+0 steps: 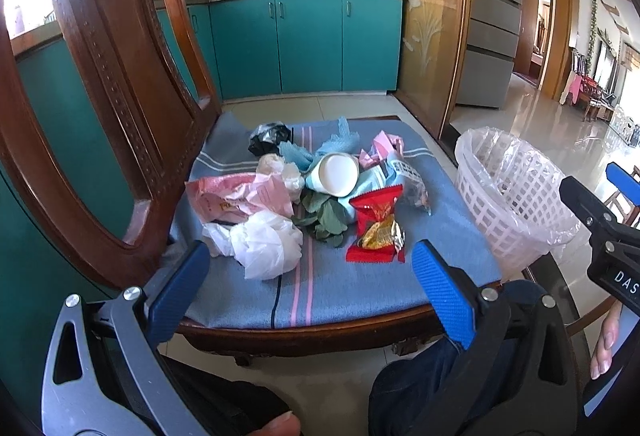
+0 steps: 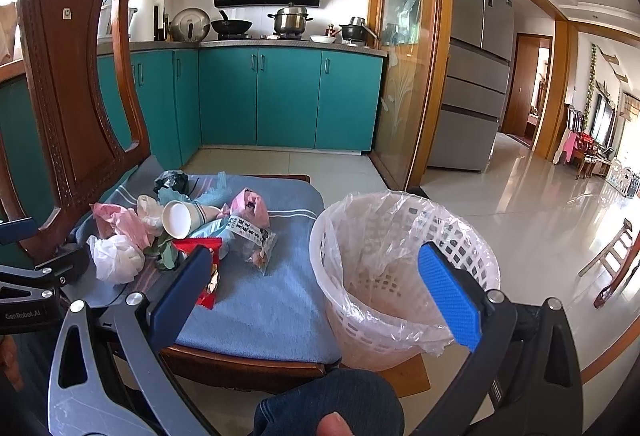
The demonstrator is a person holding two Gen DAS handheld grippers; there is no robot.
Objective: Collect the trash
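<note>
blue cloth (image 1: 332, 276) is covering the chair seat, and the trash pile (image 1: 320, 192) is sitting on it. the left gripper (image 1: 312, 276) is hanging wide open, holding nothing. the right gripper (image 2: 316, 284) is open too, near the lined basket (image 2: 404, 268) waiting for trash.

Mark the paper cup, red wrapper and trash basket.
paper cup (image 1: 339, 172), left wrist view, on its white round bottom.
red wrapper (image 1: 374, 206), left wrist view, on its upper red panel.
trash basket (image 2: 352, 320), right wrist view, on its white lattice wall.
</note>
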